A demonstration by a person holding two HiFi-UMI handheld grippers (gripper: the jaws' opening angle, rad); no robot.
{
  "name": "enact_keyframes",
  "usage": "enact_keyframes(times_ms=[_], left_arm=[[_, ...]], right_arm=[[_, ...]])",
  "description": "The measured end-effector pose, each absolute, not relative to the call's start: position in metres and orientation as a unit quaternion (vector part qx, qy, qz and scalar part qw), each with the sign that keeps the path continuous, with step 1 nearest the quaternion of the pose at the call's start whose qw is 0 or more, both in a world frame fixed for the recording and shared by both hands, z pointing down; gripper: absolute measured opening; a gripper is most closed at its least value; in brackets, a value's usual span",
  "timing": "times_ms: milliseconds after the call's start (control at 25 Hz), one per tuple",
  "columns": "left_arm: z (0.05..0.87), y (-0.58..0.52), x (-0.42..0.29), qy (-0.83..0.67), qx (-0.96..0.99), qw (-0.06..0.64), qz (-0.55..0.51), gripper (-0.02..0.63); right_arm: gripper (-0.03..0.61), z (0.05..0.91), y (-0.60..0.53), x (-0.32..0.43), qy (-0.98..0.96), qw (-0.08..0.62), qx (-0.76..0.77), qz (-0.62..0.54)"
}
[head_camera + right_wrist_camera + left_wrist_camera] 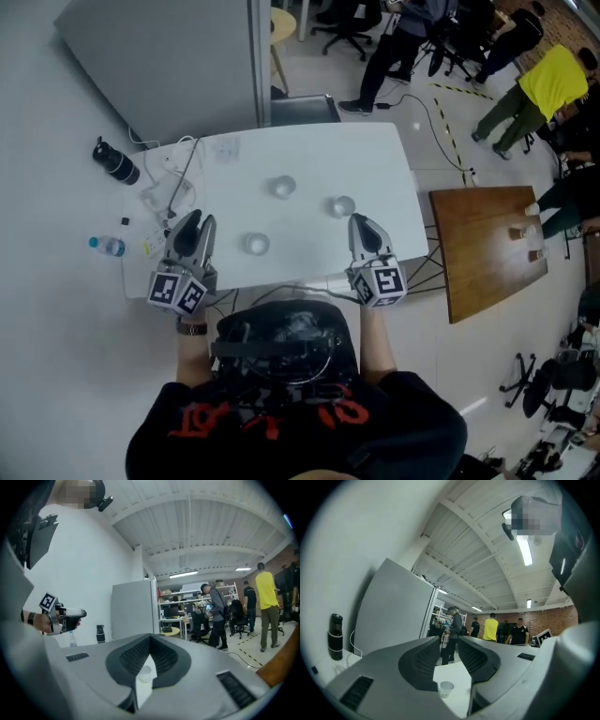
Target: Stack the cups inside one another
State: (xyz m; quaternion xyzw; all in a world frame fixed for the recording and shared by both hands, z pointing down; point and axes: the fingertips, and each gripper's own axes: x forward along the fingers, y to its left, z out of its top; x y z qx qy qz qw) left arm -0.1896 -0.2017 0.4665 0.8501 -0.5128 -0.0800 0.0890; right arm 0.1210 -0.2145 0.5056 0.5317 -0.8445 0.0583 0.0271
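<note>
3 clear cups stand upright and apart on white worktop: near cup, far cup, right cup. None nested yet.

L hand-held gripper: jaws apart, empty. Near cup sits just to its right, slightly fwd, so closest pairing.

R hand-held gripper: jaws together, empty. Right cup just ahead-left of tip.

Cup axes vertical, so level side approach prob. best.

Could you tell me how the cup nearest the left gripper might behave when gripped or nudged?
That cup looks thin and see-through, so it is probably light and easily crushed. Upright and seemingly empty on the smooth table, it would likely slide or tip if nudged.
</note>
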Motion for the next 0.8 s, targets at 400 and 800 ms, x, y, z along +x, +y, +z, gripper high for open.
enact_keyframes(times_ms=[400,800], left_arm=[[0.514,-0.221,-0.176,-0.530,0.829,0.157,-0.086,0.114],[0.531,-0.208,-0.165,-0.547,0.815,0.184,-0.050,0.114]], right_arm=[[0.371,0.673,-0.275,0.182,-0.833,0.204,0.490,0.155],[0.468,0.816,-0.322,0.190,-0.780,0.318,0.505,0.187]])
